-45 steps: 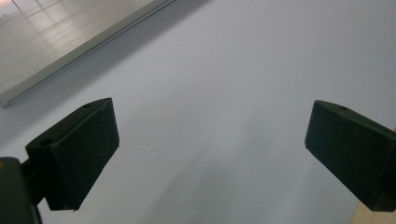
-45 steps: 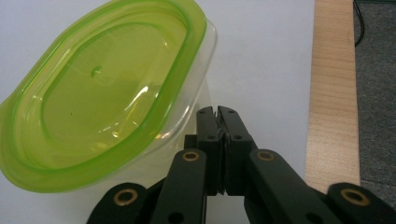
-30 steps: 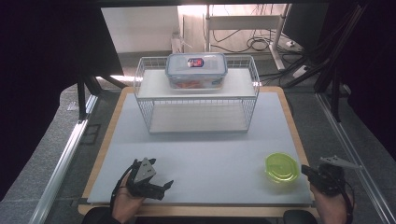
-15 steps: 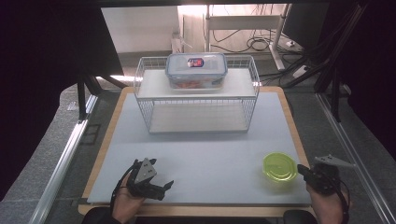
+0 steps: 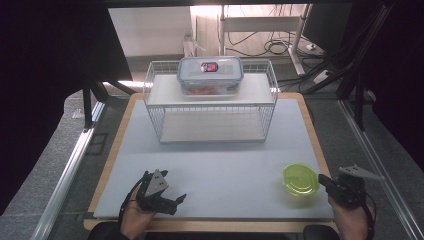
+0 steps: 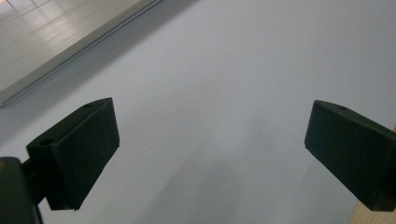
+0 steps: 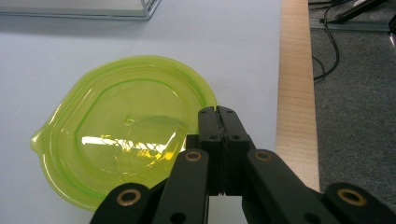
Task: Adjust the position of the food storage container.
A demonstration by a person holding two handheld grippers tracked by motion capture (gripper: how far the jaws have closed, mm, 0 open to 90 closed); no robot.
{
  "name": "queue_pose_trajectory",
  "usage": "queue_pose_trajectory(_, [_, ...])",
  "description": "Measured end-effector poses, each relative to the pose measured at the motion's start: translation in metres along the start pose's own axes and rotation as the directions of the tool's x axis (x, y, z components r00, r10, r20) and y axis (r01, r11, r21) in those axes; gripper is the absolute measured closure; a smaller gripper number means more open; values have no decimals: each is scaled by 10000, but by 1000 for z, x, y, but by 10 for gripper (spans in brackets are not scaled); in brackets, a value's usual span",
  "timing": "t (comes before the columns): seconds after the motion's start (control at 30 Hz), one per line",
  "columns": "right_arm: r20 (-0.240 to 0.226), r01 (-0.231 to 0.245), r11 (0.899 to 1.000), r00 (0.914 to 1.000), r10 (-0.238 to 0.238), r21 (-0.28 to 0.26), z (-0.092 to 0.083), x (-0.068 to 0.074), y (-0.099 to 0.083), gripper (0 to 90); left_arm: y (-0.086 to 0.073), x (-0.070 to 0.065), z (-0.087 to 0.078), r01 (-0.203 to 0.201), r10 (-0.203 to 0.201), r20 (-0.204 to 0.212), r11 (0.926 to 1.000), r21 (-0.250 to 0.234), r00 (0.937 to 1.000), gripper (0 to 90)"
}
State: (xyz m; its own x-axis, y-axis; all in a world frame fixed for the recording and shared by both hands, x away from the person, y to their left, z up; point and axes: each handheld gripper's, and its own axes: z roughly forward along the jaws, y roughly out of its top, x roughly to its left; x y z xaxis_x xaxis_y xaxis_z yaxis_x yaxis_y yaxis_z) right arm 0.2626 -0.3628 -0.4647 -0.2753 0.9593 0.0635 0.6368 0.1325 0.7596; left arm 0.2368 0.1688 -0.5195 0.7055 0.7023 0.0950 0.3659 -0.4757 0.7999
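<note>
A white wire rack [image 5: 210, 102] stands at the far middle of the worktop [image 5: 215, 170], and a clear lidded food container [image 5: 210, 75] sits on its top shelf. Nearer the person than the rack and off to its right lies a translucent green lid [image 5: 300, 179], flat on the mat. The right tongs [image 5: 325, 180] sit just beside the lid's right rim, jaws pressed together with nothing between them. The left tongs [image 5: 176, 200], near and left of the rack, are spread wide and empty.
</note>
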Motion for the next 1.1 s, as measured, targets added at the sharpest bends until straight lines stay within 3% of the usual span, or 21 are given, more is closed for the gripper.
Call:
queue_pose_trajectory(0.2, [-243,-233,9997,9994,232,-37,2,1,0,900,0,-1,1,-28,28,25,10000,14,10000,31])
queue_pose_trajectory(0.57, [-931,9,10000,9957,-10,-11,12,20,5,900,0,-1,1,-68,68,14,10000,6,10000,31])
queue_pose_trajectory(0.9, [-1846,378,9993,9822,-357,75,30,53,13,900,1,-1,1,-74,74,7,10000,-7,10000,31])
queue_pose_trajectory(1.1, [-2149,804,9967,9736,-765,94,44,73,22,900,1,-1,1,-84,84,15,10000,-11,10000,31])
